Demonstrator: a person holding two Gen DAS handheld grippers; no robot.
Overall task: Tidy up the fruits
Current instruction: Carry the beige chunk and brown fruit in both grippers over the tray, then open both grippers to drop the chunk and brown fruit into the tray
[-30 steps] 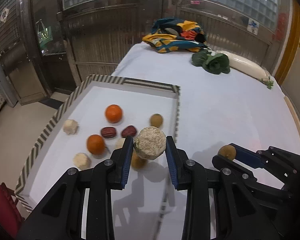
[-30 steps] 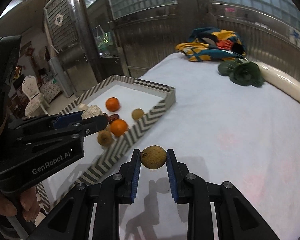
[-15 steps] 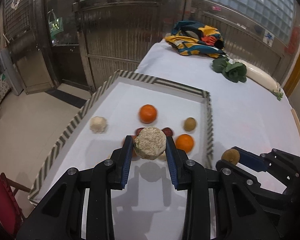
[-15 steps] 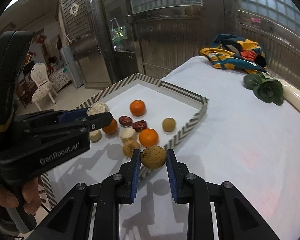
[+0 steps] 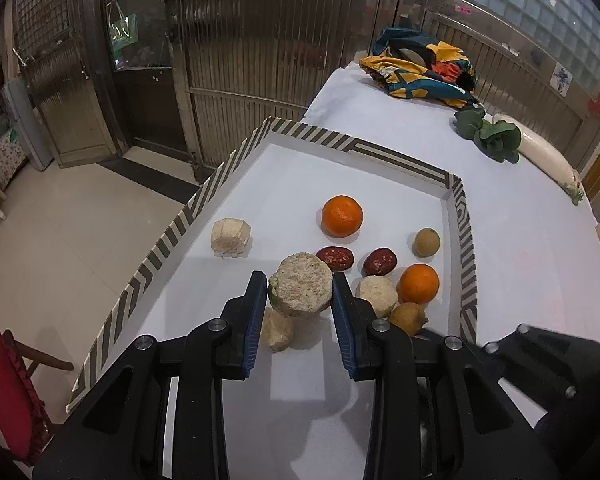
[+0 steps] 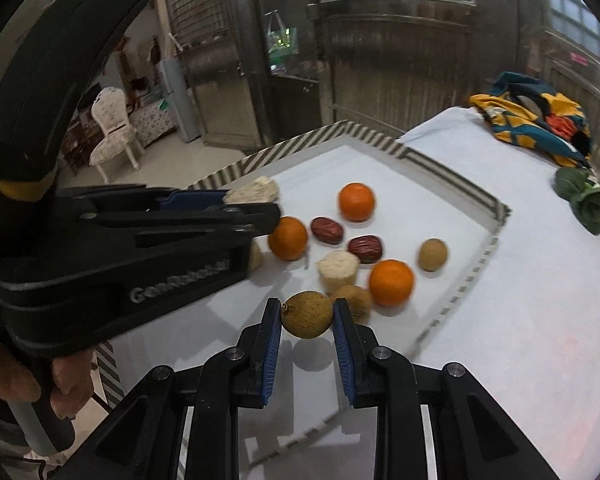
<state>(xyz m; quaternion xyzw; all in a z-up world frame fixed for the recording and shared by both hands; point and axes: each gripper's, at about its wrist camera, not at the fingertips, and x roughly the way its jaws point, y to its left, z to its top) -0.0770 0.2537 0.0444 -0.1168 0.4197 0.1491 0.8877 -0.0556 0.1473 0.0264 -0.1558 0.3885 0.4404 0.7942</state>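
Both grippers hang above the striped-rim white tray [image 5: 236, 160]: left gripper [image 5: 300, 300] clamps a beige fibrous chunk [image 5: 301, 290], right gripper [image 6: 307, 316] clamps a round brown longan [image 6: 307, 314].

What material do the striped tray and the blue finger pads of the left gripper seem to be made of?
The shallow tray with the black-and-white striped rim looks like cardboard or thin board: matte, with flat folded walls and printed stripes, though I cannot be sure. The blue finger pads of the left gripper look like ribbed rubber or soft plastic: dull, with fine grooves.
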